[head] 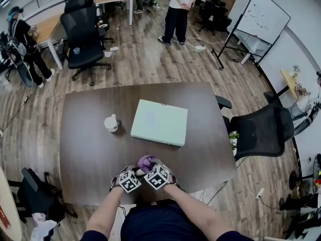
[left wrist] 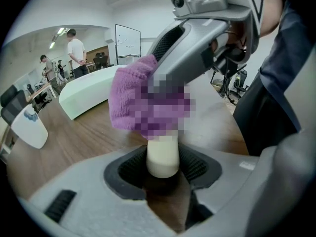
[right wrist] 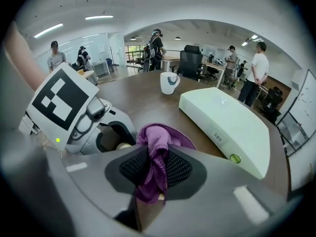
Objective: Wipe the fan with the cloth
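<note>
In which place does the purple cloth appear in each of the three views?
Head view: purple cloth at bottom centre, at the near edge of the table.
Left gripper view: centre, above the cream handle.
Right gripper view: low centre, pinched between the jaws.
Shared landmark: pale green box.

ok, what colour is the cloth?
Purple cloth, best seen in the right gripper view.
</note>
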Demonstrator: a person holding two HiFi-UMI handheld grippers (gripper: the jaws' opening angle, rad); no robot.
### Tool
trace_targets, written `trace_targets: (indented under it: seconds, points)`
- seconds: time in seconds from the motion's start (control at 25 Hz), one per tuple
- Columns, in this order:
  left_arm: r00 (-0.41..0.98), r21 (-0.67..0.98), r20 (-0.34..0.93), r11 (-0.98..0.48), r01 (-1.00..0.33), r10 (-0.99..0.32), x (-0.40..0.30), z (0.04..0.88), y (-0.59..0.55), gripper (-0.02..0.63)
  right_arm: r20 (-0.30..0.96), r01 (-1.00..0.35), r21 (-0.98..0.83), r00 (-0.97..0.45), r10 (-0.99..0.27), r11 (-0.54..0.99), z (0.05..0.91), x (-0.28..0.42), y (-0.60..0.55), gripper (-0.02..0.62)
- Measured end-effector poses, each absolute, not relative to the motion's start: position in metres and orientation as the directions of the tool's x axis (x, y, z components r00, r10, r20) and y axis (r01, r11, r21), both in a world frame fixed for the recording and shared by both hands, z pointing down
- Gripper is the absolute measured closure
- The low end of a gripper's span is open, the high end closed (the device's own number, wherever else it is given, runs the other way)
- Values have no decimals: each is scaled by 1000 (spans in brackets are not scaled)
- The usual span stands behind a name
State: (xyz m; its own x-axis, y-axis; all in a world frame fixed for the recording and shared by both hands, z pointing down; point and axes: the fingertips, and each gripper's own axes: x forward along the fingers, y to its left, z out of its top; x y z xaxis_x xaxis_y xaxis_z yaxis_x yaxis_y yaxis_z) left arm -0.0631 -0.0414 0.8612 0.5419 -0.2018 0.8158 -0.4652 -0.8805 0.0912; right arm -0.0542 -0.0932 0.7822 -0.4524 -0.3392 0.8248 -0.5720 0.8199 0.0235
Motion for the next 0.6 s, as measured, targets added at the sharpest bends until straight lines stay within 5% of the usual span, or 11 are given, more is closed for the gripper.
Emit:
trace_targets:
  seconds: [0.6]
  points:
    - [544,92,814,-878,-469,-205,-63,864,-42,407,811,-425,-116,-563,-162,898,791,-82,-54,505]
